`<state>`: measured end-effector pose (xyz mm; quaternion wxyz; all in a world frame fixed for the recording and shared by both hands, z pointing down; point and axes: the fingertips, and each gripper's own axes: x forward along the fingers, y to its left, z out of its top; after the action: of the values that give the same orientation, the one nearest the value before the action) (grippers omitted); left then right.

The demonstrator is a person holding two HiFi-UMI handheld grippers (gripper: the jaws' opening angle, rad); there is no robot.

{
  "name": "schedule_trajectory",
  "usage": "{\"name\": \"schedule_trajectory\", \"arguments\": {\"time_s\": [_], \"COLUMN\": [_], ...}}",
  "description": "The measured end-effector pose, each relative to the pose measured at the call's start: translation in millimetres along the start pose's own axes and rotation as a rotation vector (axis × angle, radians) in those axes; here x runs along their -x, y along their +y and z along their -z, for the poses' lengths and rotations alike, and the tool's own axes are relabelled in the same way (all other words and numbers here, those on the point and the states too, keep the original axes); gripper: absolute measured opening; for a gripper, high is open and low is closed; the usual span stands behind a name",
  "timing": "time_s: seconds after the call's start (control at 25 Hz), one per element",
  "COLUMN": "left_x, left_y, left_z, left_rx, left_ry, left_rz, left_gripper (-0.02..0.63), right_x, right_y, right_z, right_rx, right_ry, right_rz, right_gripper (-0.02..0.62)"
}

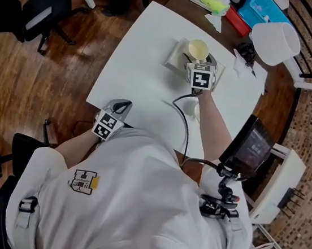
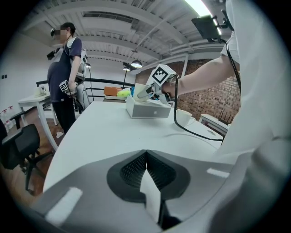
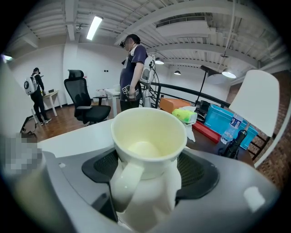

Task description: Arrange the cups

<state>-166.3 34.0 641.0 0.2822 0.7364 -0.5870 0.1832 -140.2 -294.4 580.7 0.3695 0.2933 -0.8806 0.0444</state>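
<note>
We are clamping the right gripper's (image 3: 148,169) jaws on a cream, glossy ceramic cup (image 3: 146,132). The black ribbed pads are pressing on either side of its rounded body. The cup is sitting upright between the jaws, its looped handle is turning back towards the gripper's body, and its empty, smooth bowl is facing up. In the head view, the cup is hanging over a low white rectangular box (image 1: 176,56) that is lying directly below the jaws on the matte white worktop (image 1: 144,62).

We are keeping the left gripper's (image 2: 145,154) jaws clenched, the two finely ribbed black pads meeting along one line with nothing between them. These jaws are hovering low over the near edge of the worktop. Well ahead of them the same box is showing a smooth, flat grey-white side wall. To the right of them and nearer than the box, a second white handled cup (image 2: 184,117) is standing upright on the worktop. Just beside it, a thin black cable (image 2: 196,132) is curving across the surface.
</note>
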Motion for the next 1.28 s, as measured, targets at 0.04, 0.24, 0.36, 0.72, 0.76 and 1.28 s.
{"name": "schedule_trajectory", "arguments": {"time_s": [0.04,0.24,0.36,0.72,0.76,1.28], "left_x": [-0.9,-0.2,-0.2,-7.4,-7.1,-12.0], "left_y": [-0.6,0.3,0.3,-11.5,-13.7,-30.0], "left_z": [-0.1,3.2,9.1,-4.5,-5.7,5.7], "left_rx": [-0.002,-0.002,0.0,-0.087,-0.096,-0.206], "left_ry": [-0.001,-0.003,0.001,-0.007,-0.009,0.031], "left_rz": [0.0,-0.003,0.008,0.089,0.101,0.319], "left_gripper": [0.002,0.002,0.002,0.003,0.002,0.003], "right_x": [-0.1,1.8,12.3,66.9,78.0,200.6], "right_y": [-0.8,-4.9,-7.0,-11.3,-8.2,104.4], "right_z": [0.4,9.8,12.3,5.5,2.3,55.1], "right_rx": [0.0,0.009,0.007,-0.058,-0.068,-0.003], "right_ry": [-0.001,0.008,-0.009,-0.113,-0.14,-0.298], "right_rz": [-0.001,0.018,0.029,0.076,0.081,0.183], "right_gripper": [0.403,0.423,0.428,0.358,0.336,0.015]}}
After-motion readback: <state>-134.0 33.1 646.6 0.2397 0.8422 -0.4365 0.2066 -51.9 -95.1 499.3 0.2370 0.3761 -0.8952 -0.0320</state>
